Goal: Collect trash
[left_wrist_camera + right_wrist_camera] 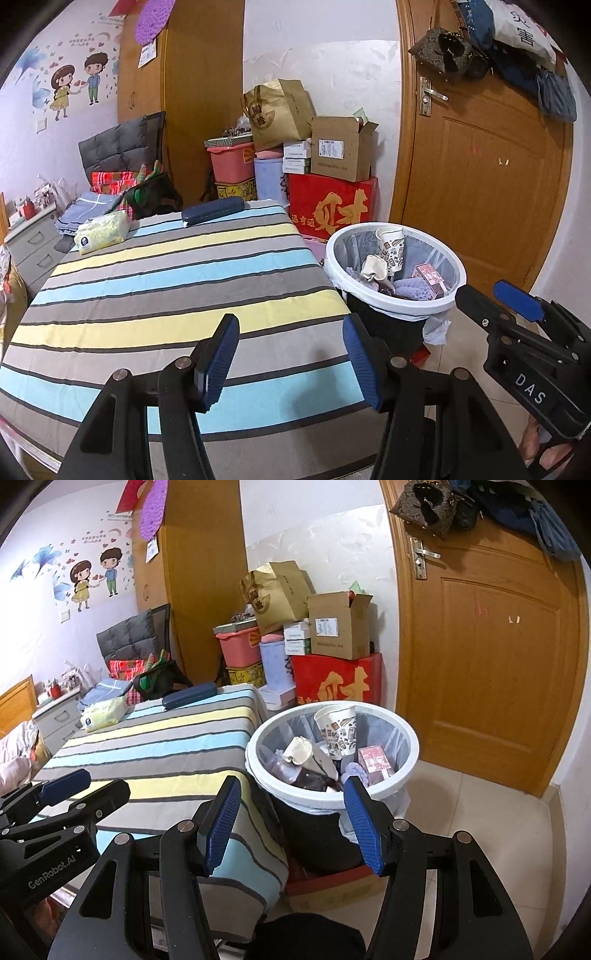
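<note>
A white-rimmed trash bin (395, 302) with a plastic liner stands on the floor beside the striped table (166, 280); it also shows in the right wrist view (391, 786). Inside lie a patterned paper cup (338, 731), a crumpled cream wrapper (301, 751), a small red box (375, 760) and purple cloth. My left gripper (290, 360) is open and empty over the table's near edge. My right gripper (291, 821) is open and empty just before the bin's near rim. Each gripper shows in the other's view, the right one (498, 299) and the left one (85, 784).
On the table's far end lie a tissue pack (101, 232) and a dark blue case (212, 210). Stacked boxes and a red carton (332, 206) stand behind the bin. A wooden door (480, 177) is at right. A red-topped carton (328, 880) sits under the bin.
</note>
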A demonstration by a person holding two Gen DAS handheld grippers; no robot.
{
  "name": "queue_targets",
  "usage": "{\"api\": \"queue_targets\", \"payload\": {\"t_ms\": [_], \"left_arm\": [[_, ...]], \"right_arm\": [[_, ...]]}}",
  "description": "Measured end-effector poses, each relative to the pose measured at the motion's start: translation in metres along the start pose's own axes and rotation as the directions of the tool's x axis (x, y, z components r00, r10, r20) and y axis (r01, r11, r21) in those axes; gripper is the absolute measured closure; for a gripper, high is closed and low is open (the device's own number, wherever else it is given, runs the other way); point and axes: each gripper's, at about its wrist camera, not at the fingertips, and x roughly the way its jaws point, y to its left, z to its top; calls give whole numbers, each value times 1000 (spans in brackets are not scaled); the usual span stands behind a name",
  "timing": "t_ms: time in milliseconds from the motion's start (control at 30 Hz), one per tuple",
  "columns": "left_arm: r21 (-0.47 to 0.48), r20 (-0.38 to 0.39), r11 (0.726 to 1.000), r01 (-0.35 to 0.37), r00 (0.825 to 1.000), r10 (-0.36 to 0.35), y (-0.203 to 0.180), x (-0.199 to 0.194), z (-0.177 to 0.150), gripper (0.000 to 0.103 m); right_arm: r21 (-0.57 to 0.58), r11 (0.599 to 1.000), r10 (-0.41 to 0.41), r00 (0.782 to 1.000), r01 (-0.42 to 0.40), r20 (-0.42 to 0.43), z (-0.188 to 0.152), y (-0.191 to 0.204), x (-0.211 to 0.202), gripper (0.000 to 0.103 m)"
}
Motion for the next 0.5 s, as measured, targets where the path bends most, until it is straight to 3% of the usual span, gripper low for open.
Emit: {"api": "queue_targets", "payload": {"t_ms": [500], "left_arm": [[6,8,1000,4,1000,-4,-4,-8,-1,45]], "right_arm": [[-3,1000,7,1000,-7,5,1,2,-4,43]]}}
